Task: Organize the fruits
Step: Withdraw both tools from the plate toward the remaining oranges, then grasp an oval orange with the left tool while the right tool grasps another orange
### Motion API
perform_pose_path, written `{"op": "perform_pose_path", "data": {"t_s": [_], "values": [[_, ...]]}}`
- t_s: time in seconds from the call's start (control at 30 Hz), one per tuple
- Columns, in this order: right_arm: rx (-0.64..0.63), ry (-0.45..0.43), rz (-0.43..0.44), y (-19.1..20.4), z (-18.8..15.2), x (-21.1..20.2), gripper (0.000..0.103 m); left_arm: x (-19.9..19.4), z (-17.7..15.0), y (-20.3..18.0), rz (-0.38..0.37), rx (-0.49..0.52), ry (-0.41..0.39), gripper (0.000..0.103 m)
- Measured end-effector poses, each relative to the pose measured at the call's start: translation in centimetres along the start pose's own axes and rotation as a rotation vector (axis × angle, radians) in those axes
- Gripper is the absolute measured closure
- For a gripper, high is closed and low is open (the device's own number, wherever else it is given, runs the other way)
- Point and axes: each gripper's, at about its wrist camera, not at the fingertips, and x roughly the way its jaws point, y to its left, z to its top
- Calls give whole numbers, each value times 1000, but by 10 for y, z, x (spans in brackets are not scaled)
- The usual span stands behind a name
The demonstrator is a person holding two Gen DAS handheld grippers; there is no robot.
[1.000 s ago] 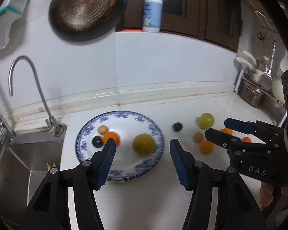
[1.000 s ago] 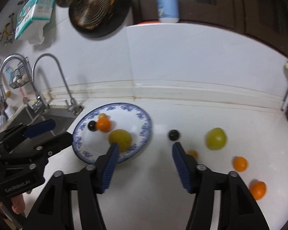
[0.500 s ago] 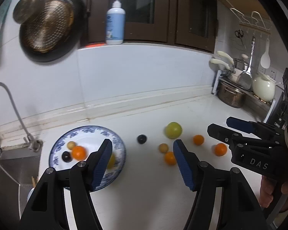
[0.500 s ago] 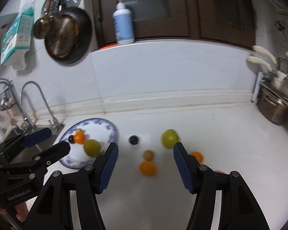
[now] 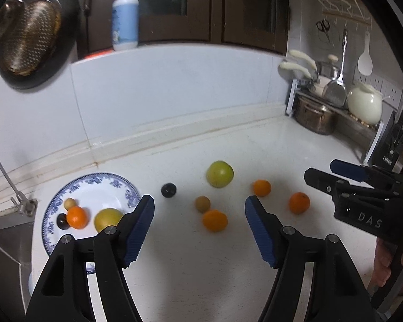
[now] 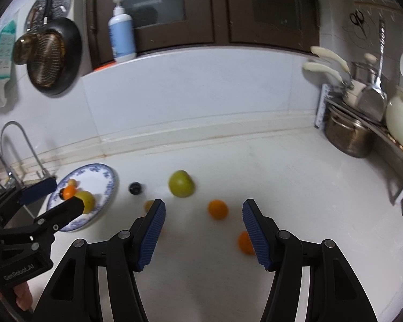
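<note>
While four fruits already lie on the blue-rimmed plate [image 5: 126,196], at the 9 o'clock side of the bench [image 5: 255,150], the step in hand is to fetch another one. Six wait on the bench: one green fruit [image 5: 219,174], one dark one [image 5: 168,190], one small brown one [image 5: 202,204] and three oranges. Both claws are empty; the left claw [image 5: 199,220] has just been opening, and the right claw [image 6: 202,225] stands apart. Next, I judge, the left must descend around the nearest orange [image 5: 215,220].
</note>
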Motion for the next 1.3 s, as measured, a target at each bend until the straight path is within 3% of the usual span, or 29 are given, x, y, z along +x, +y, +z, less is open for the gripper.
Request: {"op": "perform_pose_path", "data": {"t_s": [0.37, 0.9, 1.13, 1.3], "values": [[42, 104, -62, -31, -22, 33, 42, 44, -19, -13, 7, 26, 103, 34], [83, 244, -72, -53, -46, 83, 42, 106, -27, -22, -7, 47, 212, 35], [94, 268, -63, -58, -49, 94, 43, 121, -29, -25, -13, 47, 244, 46], [91, 276, -49, -60, -49, 99, 51, 129, -30, -26, -27, 35, 260, 57]]}}
